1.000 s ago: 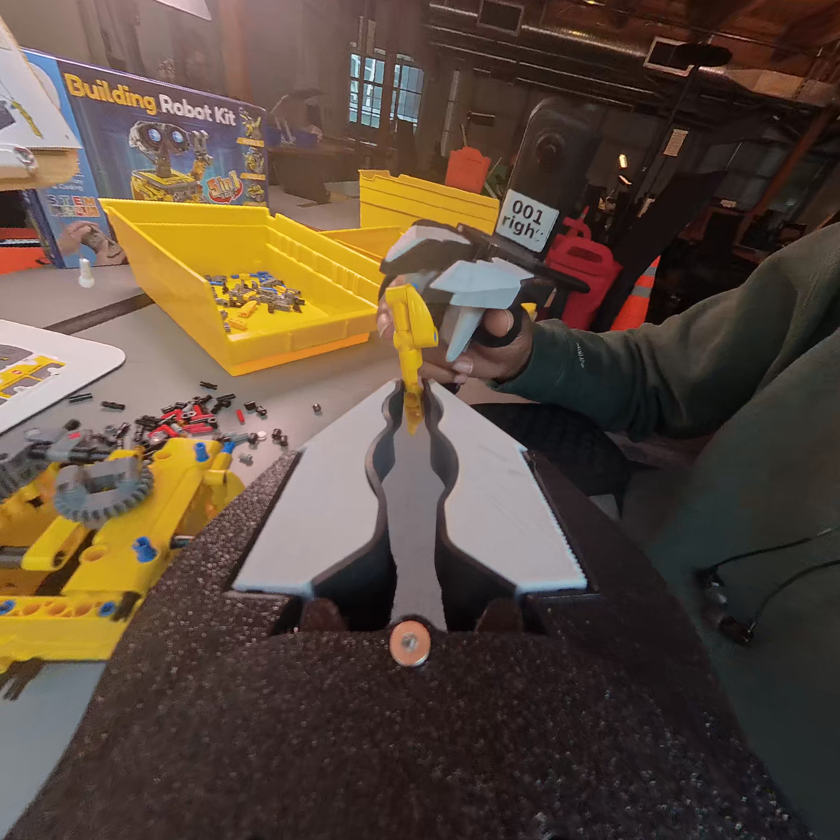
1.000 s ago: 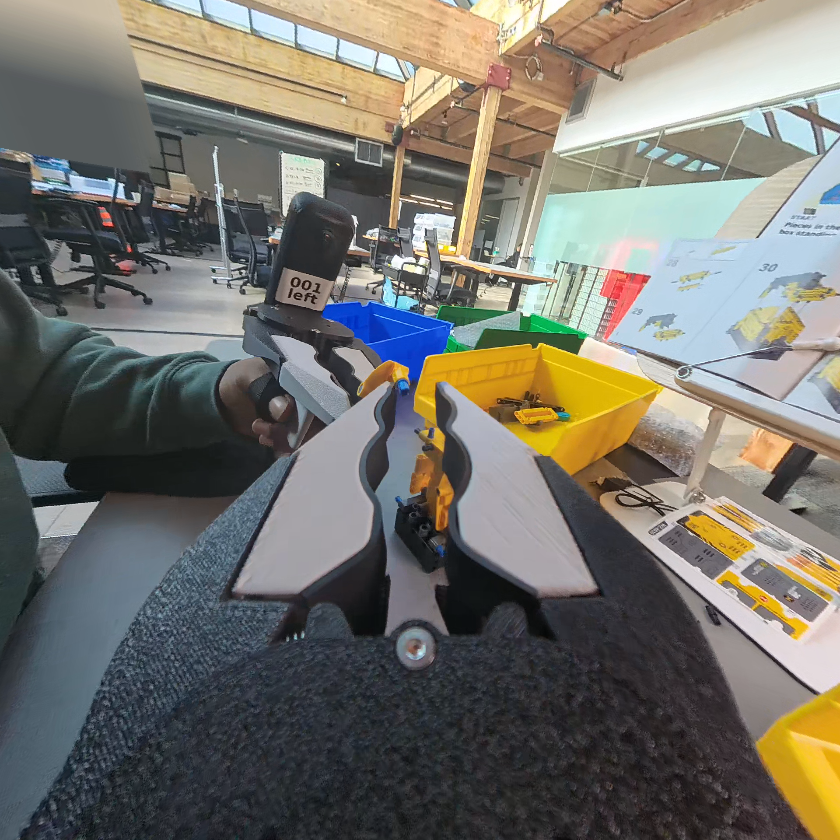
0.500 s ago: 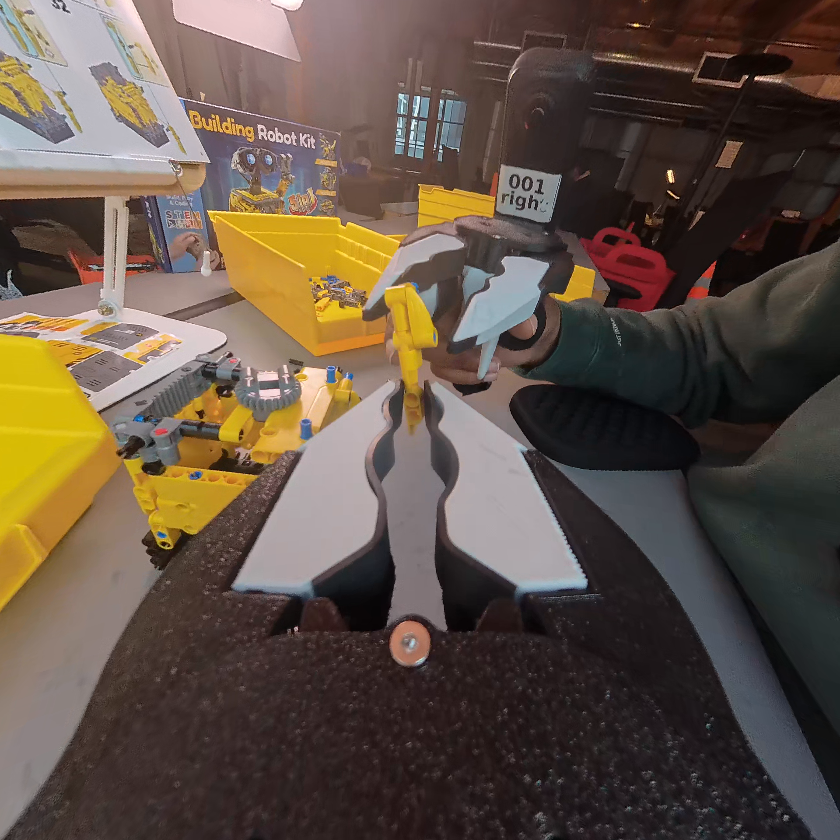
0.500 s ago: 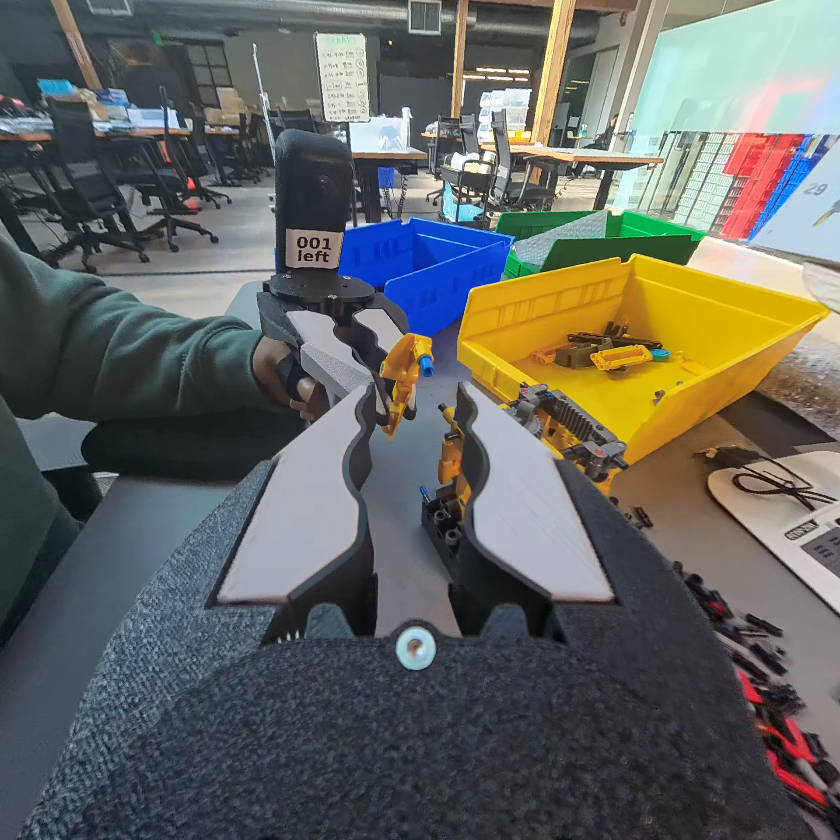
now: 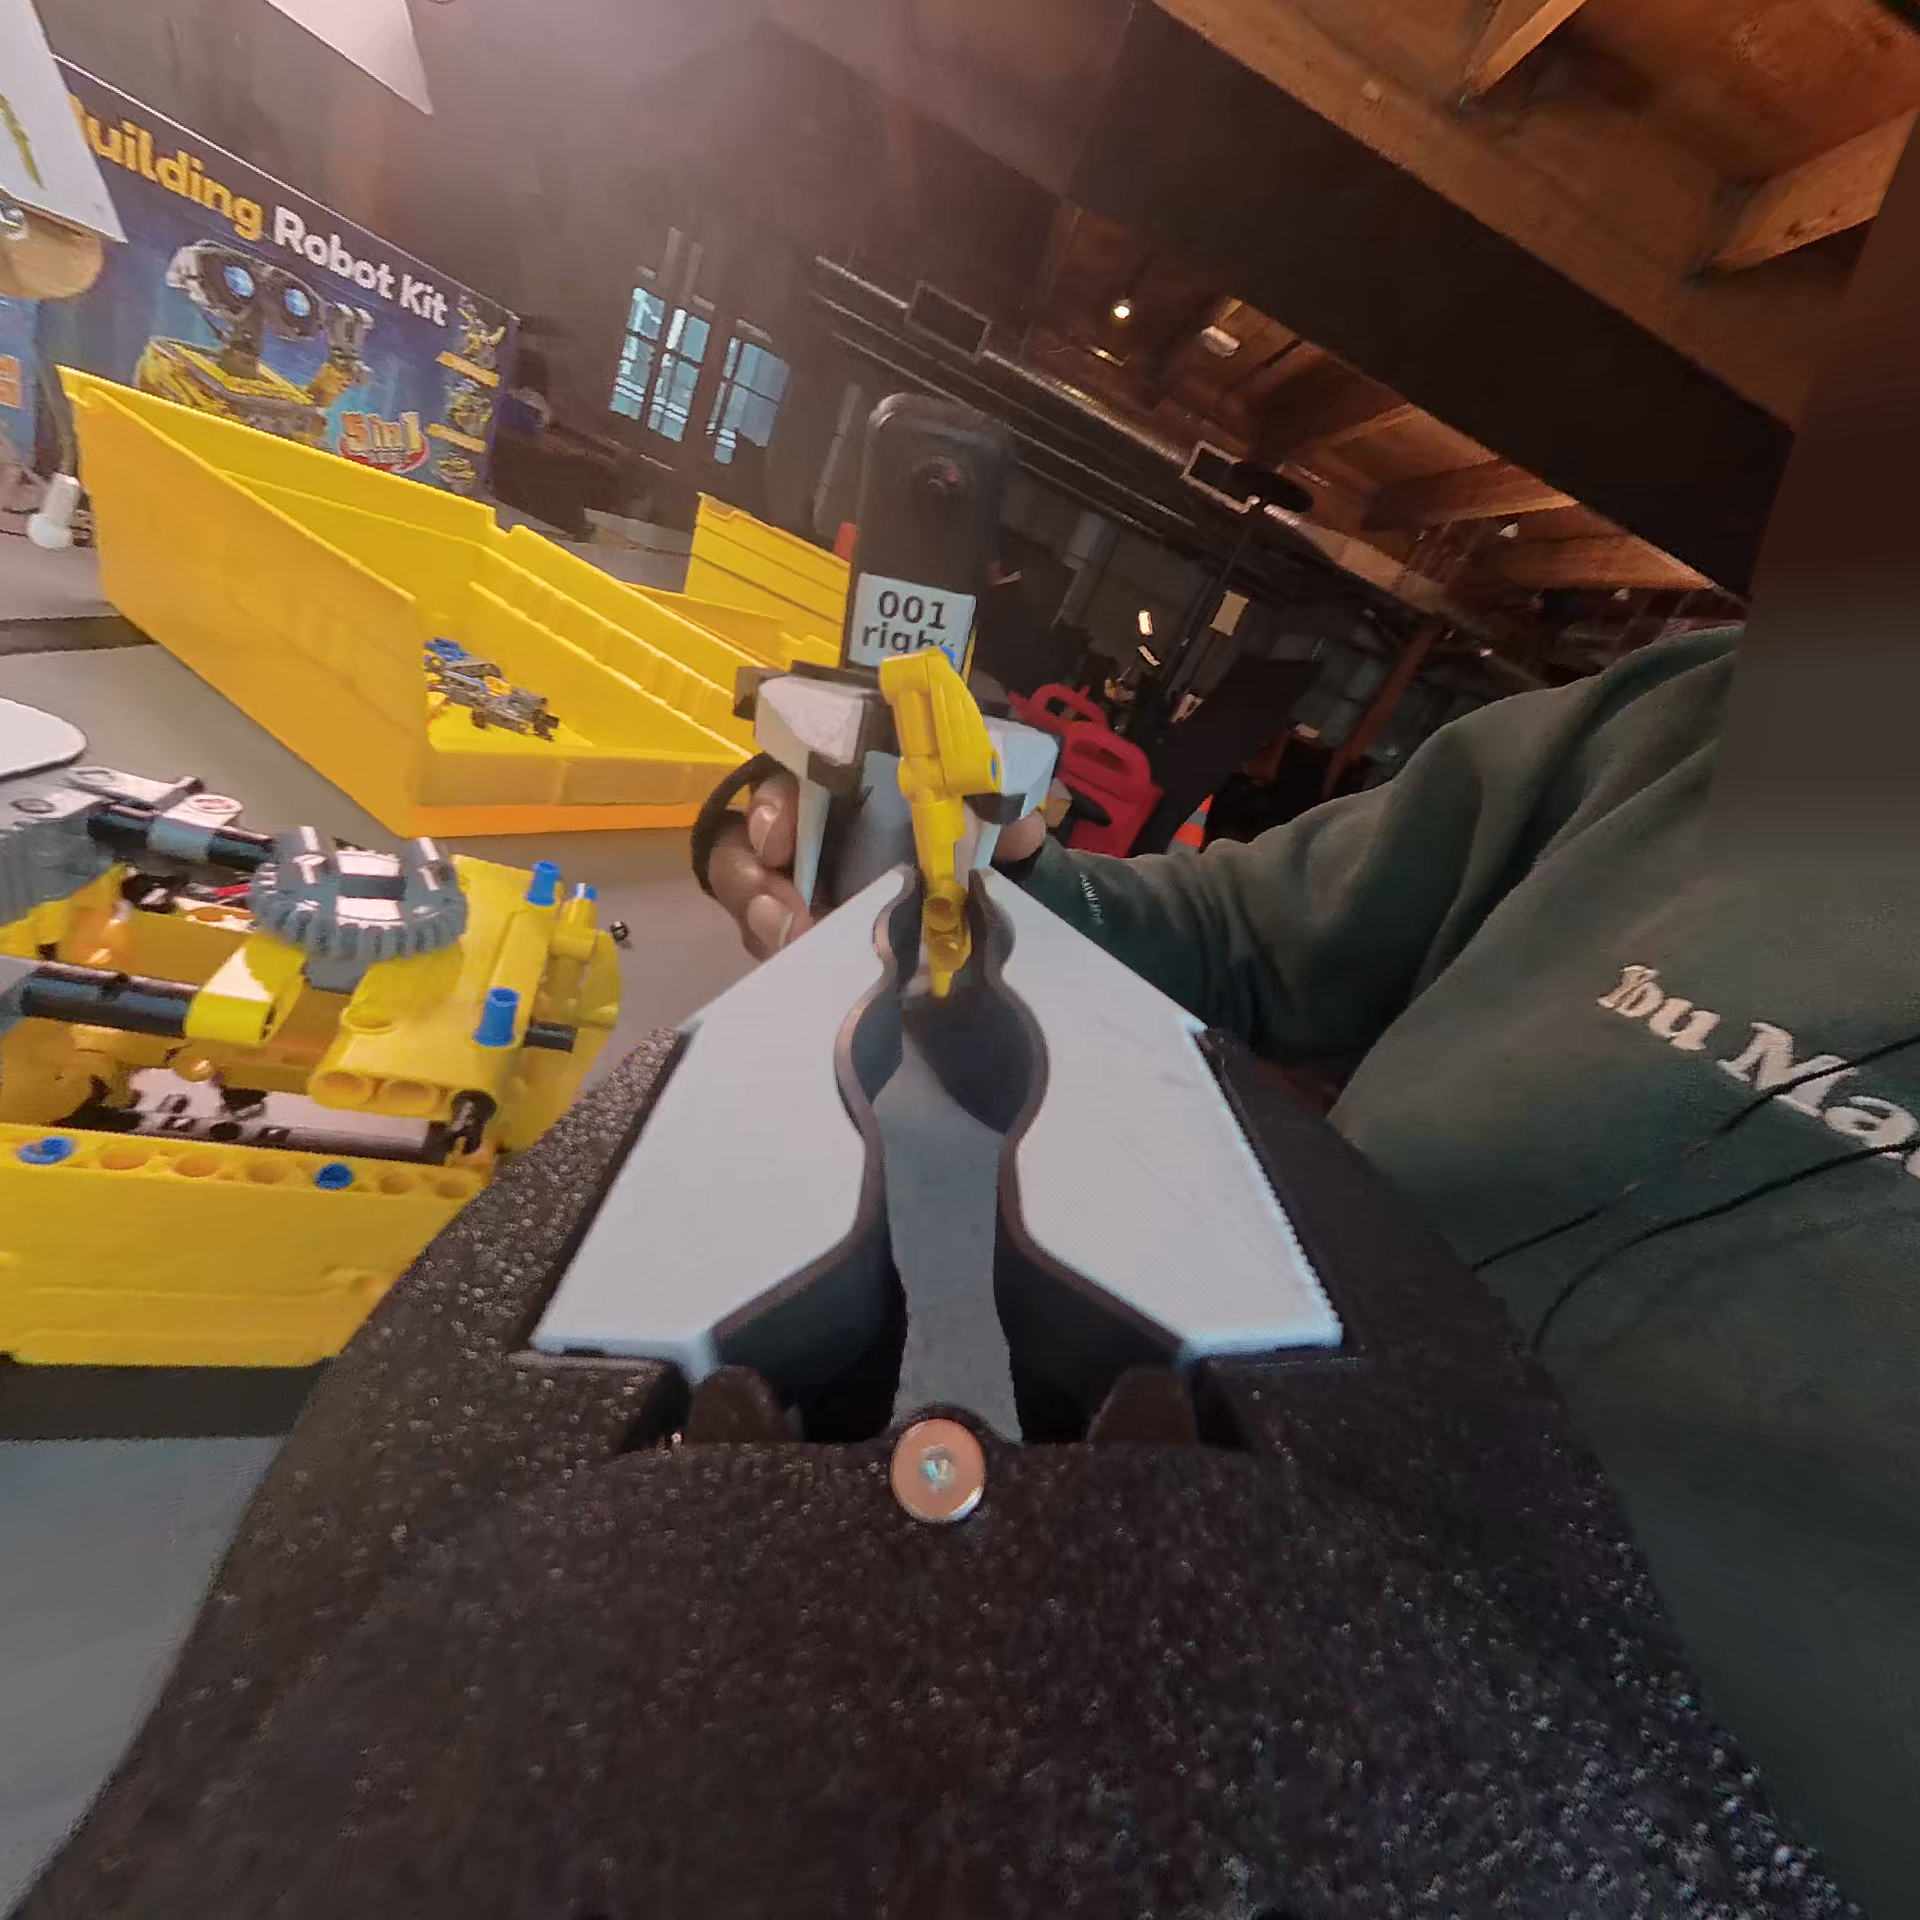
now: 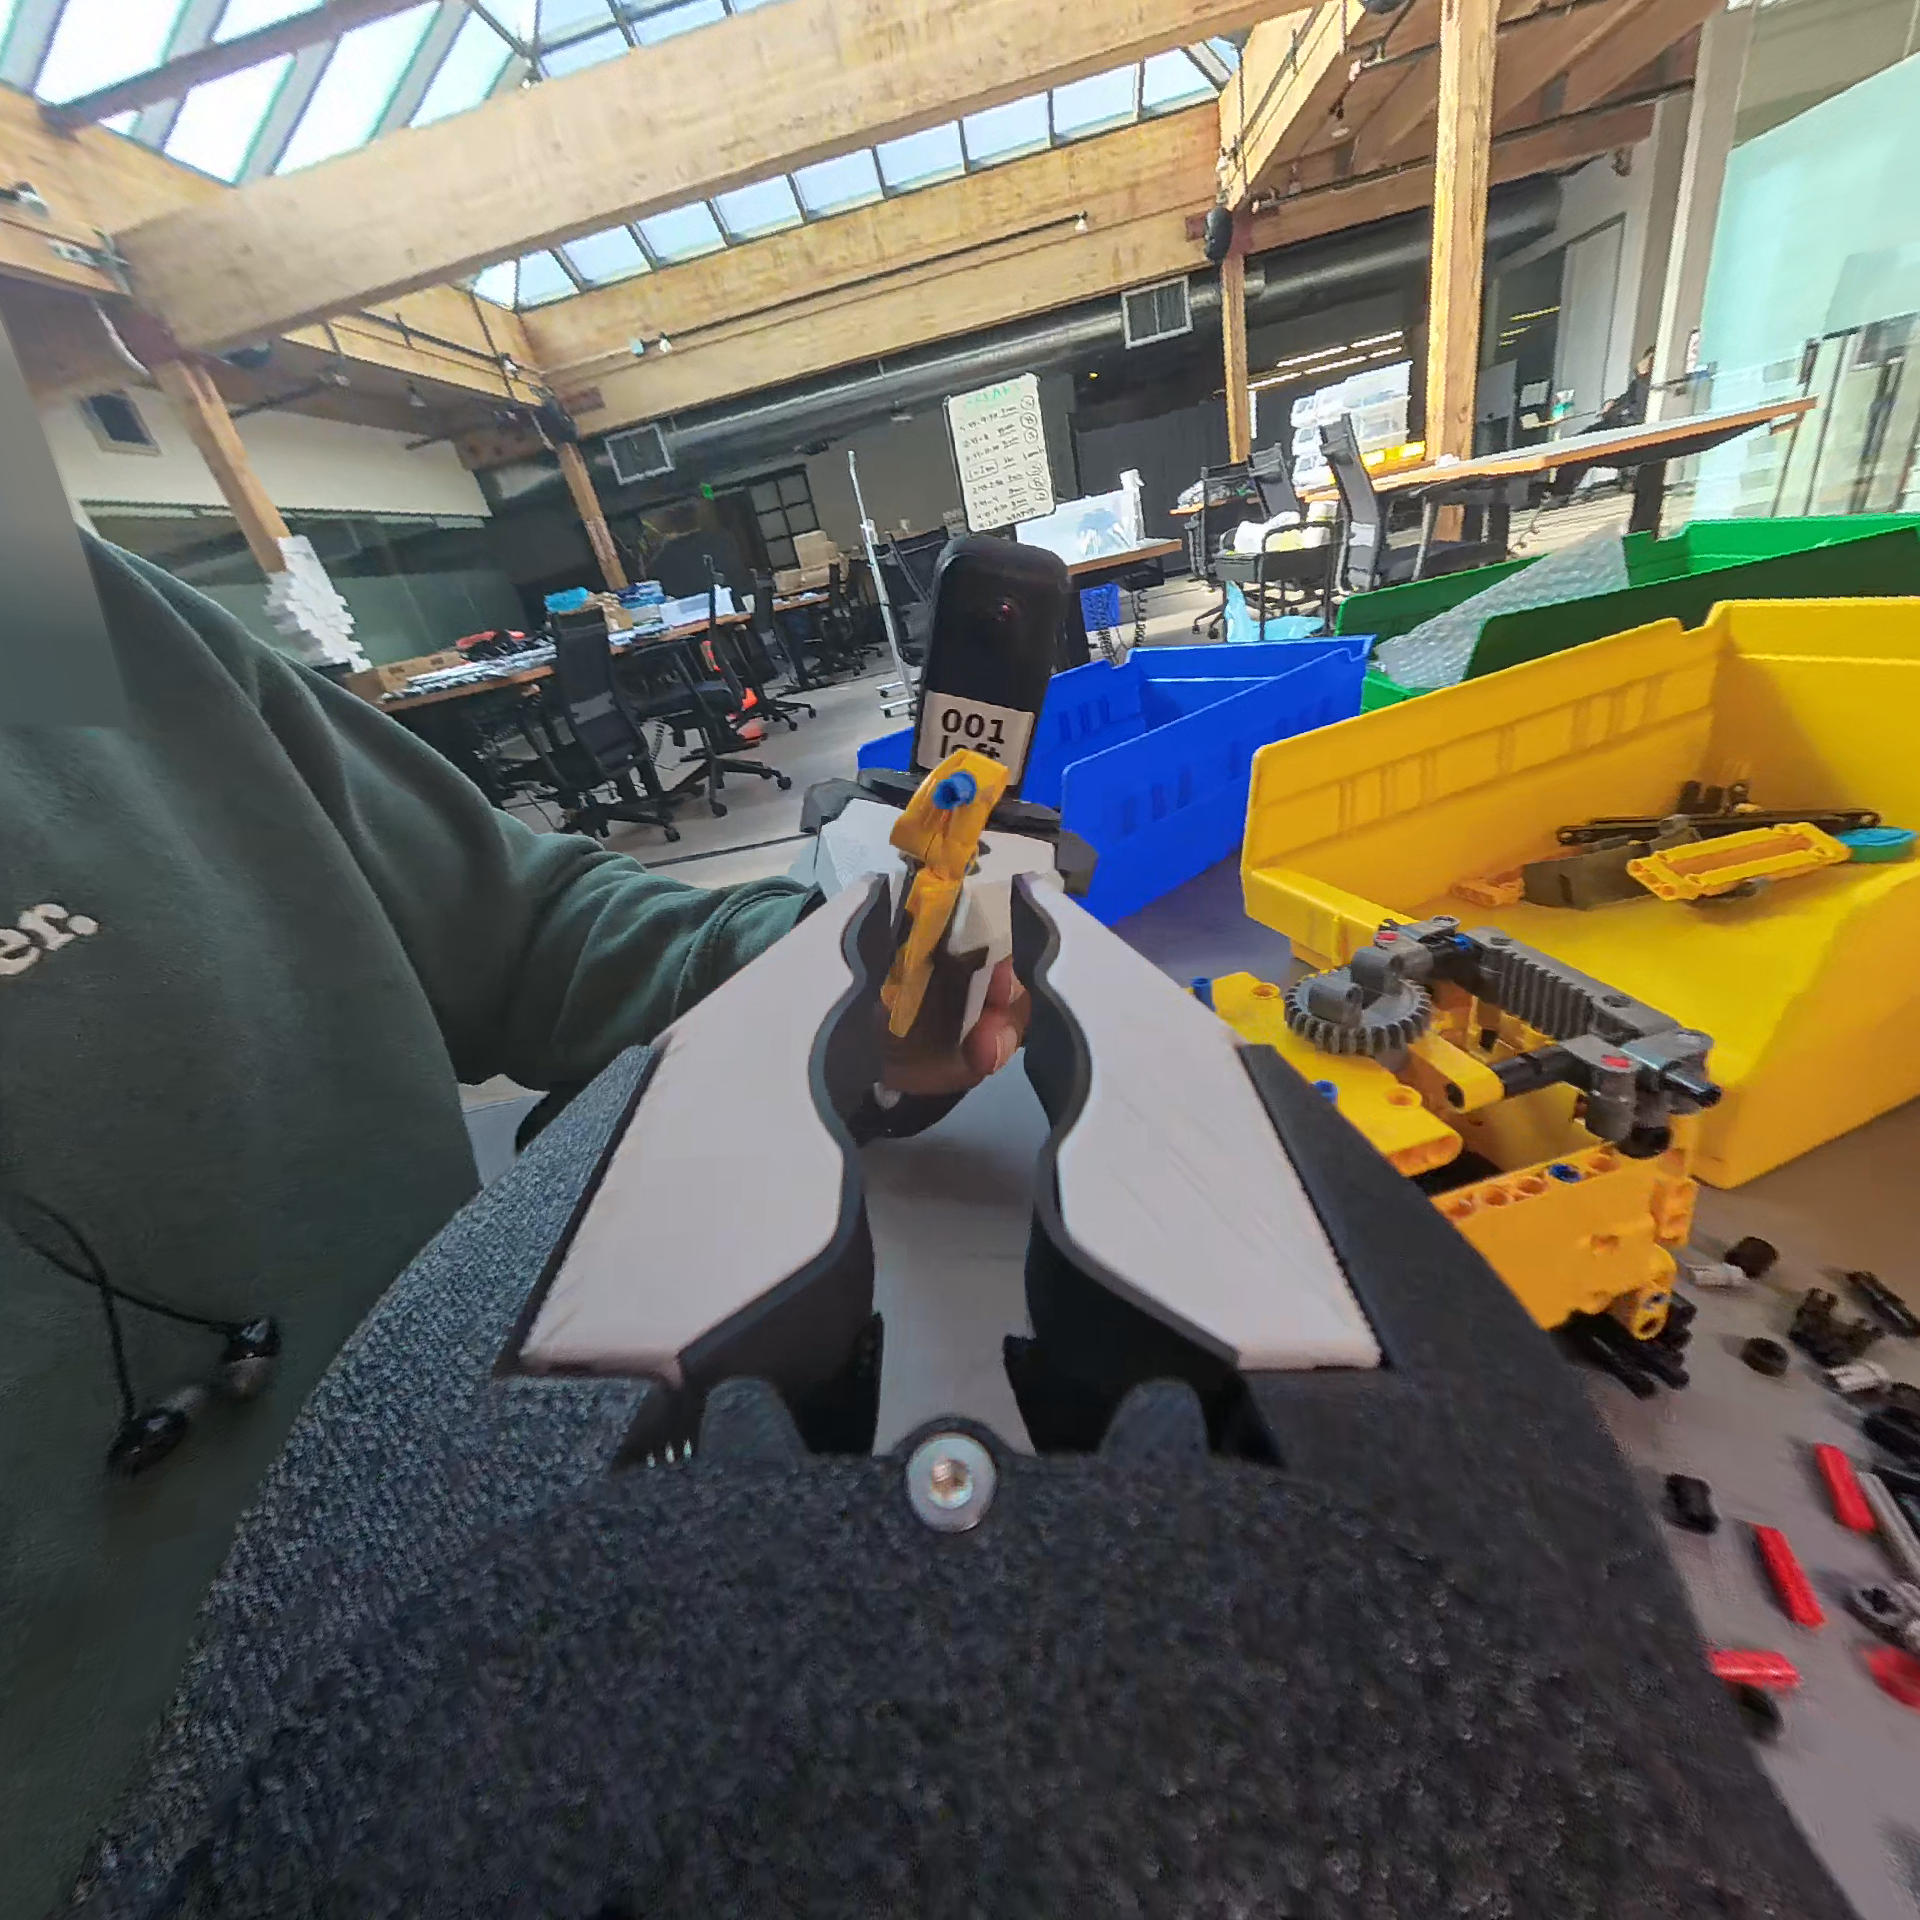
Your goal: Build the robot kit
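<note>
The left tongs point(image 5: 940, 920) are clamped on the lower end of a small yellow brick piece point(image 5: 938, 769), which stands upright above their tips and carries a blue pin at its top in the right wrist view. The right tongs point(image 6: 951, 914) stand apart, their fingers to either side of that piece without clearly touching it; the two pairs of tongs face each other above the grey bench point(image 6: 1766, 1226), each held in a hand at the end of a dark green sleeve point(image 5: 1351, 883). On the bench beside them sits a partly built yellow brick model point(image 6: 1475, 1101) with grey gears, a toothed rack and blue pins on top. Just behind the model lies a yellow bin point(image 6: 1558, 727), tilted open, holding a few loose parts: a yellow frame, dark beams and a teal round piece. Behind it stand a blue bin point(image 6: 1195, 748) and a green bin point(image 6: 1766, 561); what they hold cannot be told. Small black and red pieces point(image 6: 1787, 1558) lie scattered on the bench near the model. A blue kit box point(image 5: 281, 343) stands at the far edge.
</note>
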Available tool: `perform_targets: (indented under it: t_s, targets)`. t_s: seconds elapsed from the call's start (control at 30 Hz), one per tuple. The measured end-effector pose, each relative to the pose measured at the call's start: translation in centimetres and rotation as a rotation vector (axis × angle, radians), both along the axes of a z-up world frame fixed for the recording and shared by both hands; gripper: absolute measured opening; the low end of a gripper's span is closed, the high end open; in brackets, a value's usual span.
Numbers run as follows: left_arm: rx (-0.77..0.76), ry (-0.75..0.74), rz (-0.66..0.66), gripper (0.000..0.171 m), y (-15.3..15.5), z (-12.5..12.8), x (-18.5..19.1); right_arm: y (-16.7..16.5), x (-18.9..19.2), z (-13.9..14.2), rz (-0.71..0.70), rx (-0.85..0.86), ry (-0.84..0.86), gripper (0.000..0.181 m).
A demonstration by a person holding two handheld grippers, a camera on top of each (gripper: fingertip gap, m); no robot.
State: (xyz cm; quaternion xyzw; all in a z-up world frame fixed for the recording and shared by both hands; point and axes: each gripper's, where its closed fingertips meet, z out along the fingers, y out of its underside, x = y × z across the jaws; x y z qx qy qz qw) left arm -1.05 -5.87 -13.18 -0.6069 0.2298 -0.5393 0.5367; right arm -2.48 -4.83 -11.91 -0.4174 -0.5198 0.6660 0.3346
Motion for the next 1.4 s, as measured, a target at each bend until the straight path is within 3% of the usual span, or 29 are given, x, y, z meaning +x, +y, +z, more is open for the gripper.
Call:
perform_targets:
  t_s: [0.37,0.7,1.03,1.4]
  targets:
    - [-0.110,-0.304,-0.267,0.007,-1.9,2.5,1.6,-2.2,2.0,1.7,0.240,-0.191,0.042,0.023]
    - [-0.120,-0.305,-0.380,0.007,-3.6,2.5,3.3,-4.2,2.9,2.1,0.348,-0.191,0.032,0.013]
    - [-0.128,-0.264,-0.279,0.009,-2.4,1.7,2.7,-3.1,2.6,1.6,0.253,-0.150,0.031,0.011]
    - [-0.071,-0.129,-0.004,0.012,0.2,0.7,0.3,-0.1,2.1,1.9,0.054,-0.103,0.067,0.010]
